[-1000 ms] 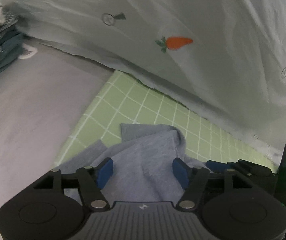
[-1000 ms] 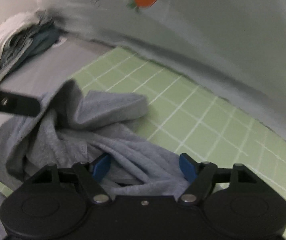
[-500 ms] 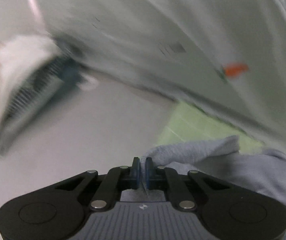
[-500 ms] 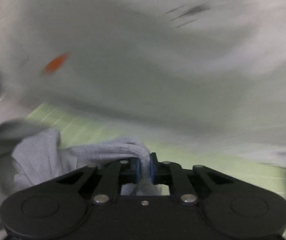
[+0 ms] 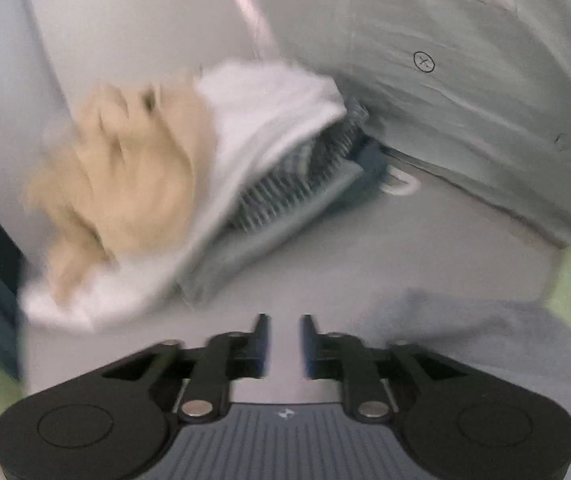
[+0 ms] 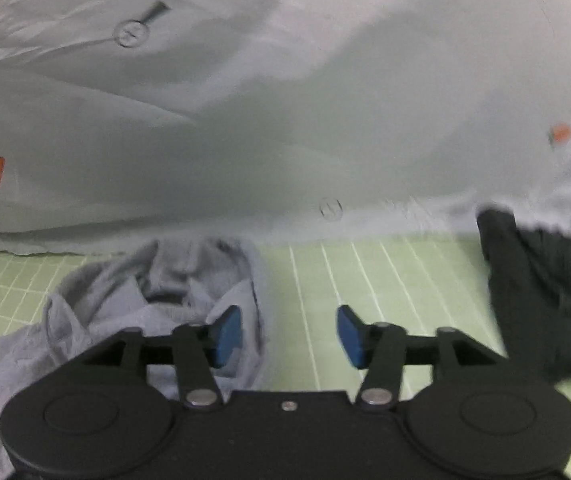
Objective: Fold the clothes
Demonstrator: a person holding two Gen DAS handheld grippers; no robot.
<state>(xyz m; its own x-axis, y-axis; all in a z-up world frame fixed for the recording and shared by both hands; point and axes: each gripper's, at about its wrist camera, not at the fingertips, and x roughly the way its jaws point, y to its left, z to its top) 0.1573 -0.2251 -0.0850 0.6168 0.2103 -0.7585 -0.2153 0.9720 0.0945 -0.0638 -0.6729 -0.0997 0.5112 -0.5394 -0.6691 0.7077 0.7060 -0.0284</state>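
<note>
**Both grippers opening, nothing held**

Left gripper [image 5: 284, 344]: fingers narrowly apart and opening, empty, over a grey surface (blurred pile [image 5: 189, 184] beyond). Right gripper [image 6: 289, 334]: fingers wide, opening, empty; grey garment [image 6: 157, 296] crumpled on the green sheet [image 6: 385, 276], behind its left finger.

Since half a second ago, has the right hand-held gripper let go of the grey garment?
Yes. The right hand-held gripper was clamped on the grey garment; now its jaws are opening over the green checked mat, nothing between them.
</note>
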